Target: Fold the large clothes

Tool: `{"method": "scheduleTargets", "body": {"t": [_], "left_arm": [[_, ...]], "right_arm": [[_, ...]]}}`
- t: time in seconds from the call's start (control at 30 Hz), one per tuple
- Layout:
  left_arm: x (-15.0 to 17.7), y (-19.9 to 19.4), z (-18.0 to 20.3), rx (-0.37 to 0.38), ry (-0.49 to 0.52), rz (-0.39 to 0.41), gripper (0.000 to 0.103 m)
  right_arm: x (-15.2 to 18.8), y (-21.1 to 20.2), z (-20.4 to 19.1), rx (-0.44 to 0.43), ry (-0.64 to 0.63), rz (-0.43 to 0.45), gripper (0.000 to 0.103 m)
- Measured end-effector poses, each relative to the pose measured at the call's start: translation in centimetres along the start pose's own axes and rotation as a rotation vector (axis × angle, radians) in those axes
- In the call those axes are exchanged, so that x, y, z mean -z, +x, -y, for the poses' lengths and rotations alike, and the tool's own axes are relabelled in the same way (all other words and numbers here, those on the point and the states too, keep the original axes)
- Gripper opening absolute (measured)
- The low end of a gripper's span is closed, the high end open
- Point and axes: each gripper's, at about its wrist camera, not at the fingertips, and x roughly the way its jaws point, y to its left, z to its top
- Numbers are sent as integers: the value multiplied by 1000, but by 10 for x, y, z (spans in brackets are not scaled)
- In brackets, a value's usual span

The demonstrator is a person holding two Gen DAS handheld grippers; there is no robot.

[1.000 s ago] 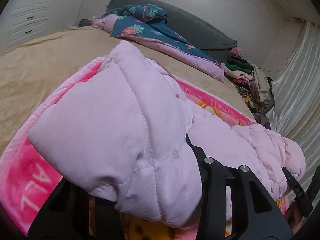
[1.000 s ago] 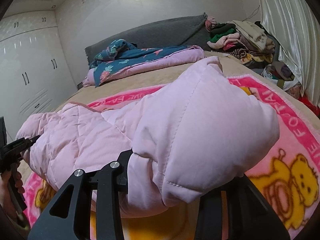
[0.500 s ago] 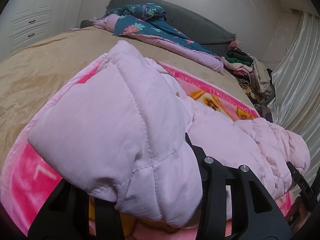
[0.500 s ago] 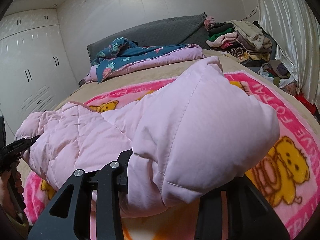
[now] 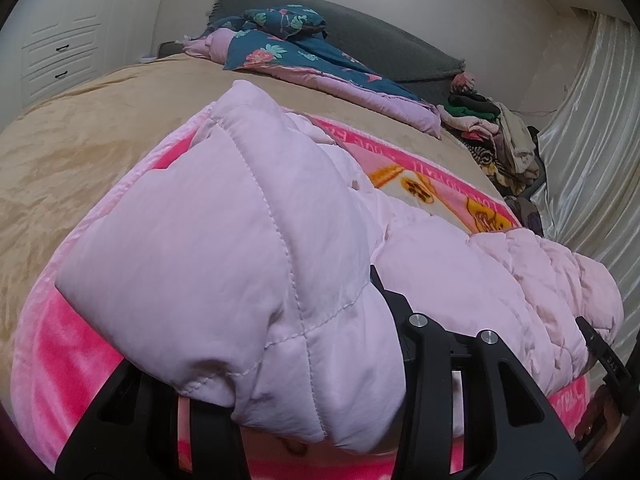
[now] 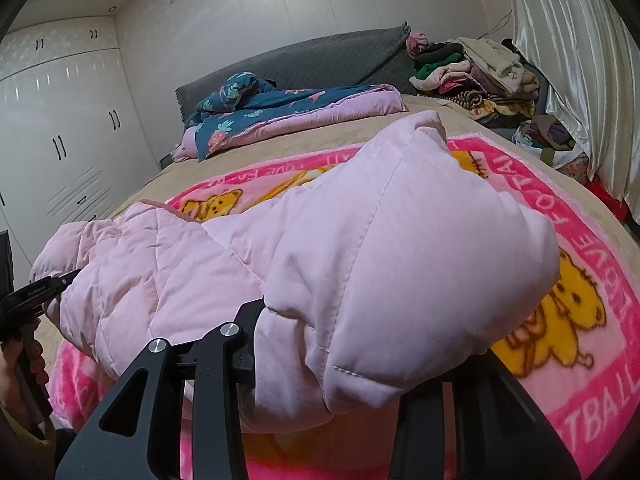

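Above the pink fleece blanket printed with yellow bears (image 6: 568, 320) on the tan-covered bed (image 5: 80, 152), the pale pink quilted puffer jacket (image 5: 240, 240) hangs stretched between both tools. One padded end is clamped in the left gripper (image 5: 304, 412), the other in the right gripper (image 6: 352, 396). Holding both ends off the blanket probably lets that edge be carried across for a fold.

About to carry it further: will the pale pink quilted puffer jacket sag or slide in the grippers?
The pale pink quilted puffer jacket is probably floppy: it droops between the left gripper and right gripper. Puffy panels suggest lightness; its smooth shell may slip.
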Motion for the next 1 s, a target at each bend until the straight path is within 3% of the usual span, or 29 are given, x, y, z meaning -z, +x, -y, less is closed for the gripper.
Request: {"method": "scheduleTargets", "body": {"t": [0.67, 1.0], "left_arm": [[31, -4, -14, -14, 17, -50, 37], [52, 4, -39, -19, -49, -128, 62]], "right_arm": [[22, -4, 9, -3, 56, -49, 37], [45, 15, 43, -40, 215, -168, 67]]}}
